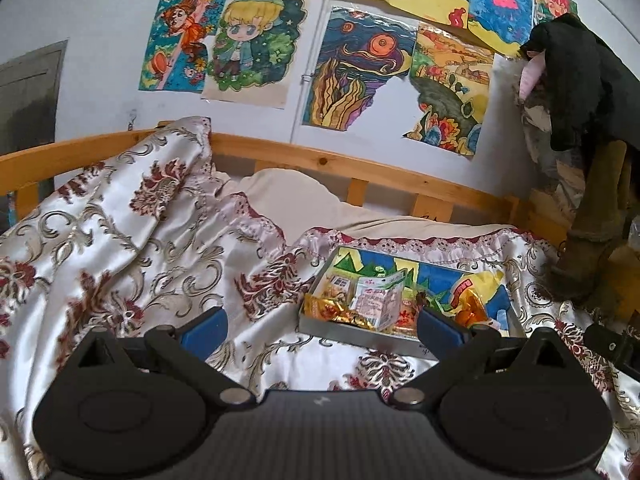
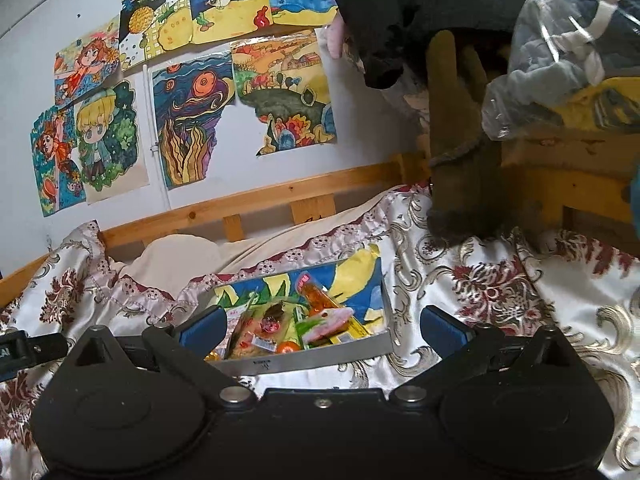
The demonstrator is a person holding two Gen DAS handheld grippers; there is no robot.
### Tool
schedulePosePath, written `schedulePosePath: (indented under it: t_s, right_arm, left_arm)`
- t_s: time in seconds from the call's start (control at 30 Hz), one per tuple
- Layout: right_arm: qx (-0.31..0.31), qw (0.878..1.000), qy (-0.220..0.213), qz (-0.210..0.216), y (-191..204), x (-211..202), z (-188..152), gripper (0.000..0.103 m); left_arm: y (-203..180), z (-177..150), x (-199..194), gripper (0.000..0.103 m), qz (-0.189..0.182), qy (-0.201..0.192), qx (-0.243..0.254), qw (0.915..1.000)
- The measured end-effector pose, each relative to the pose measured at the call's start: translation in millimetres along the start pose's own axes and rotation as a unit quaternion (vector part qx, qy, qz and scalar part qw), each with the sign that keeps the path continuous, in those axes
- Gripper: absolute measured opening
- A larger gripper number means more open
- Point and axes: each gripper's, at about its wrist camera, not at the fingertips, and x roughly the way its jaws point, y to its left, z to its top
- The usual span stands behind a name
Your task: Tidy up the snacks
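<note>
Left claw: spread wide, holding nothing, above the bedspread.
Right claw: spread wide, empty.
Snacks: piled in a shallow grey tray on the bed; individual packets hard to identify.

Both grippers stand wide apart with nothing between their pads. Ahead of the left gripper the floral bedspread lies bare from 9 to 12 o'clock, rising in a bunched fold toward 10. At 1 o'clock the grey-walled tray blocks the low path, snack packets heaped above its rim. For the right gripper the tray sits at 12 o'clock, its near wall just ahead; bare cover lies from 1 to 3 o'clock. Hanging dark clothes reach down to the bedspread at 1 o'clock, and the wooden rail closes the far side.
</note>
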Motion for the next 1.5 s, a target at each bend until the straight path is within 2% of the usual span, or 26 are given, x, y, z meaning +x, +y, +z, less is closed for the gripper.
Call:
schedulePosePath:
  t_s: [0.33,0.47,0.63,0.97,1.5]
  right_arm:
    - [-0.022,1.0,-0.002,0.008,7.7,-25.1,-11.5,0.102]
    - [-0.036,0.999,0.003,0.013,13.1,-31.6,-15.2,0.102]
    - [-0.079,0.997,0.013,-0.015,25.3,-32.9,-22.0,0.102]
    - [-0.084,0.995,0.056,-0.007,22.9,-23.3,-29.3,0.102]
    - [-0.089,0.994,0.059,0.003,26.2,-23.2,-29.1,0.102]
  left_arm:
    - [-1.1,-15.7,-24.5,0.103,0.013,0.002,0.037,0.9992]
    - [-0.6,-22.6,-28.6,0.103,0.019,0.014,0.04,0.9989]
    - [4.9,-32.0,-27.4,0.103,0.036,0.041,0.027,0.9982]
    - [3.7,-38.7,-28.6,0.103,0.057,0.048,0.044,0.9962]
    - [3.1,-39.6,-26.4,0.103,0.062,0.049,0.054,0.9954]
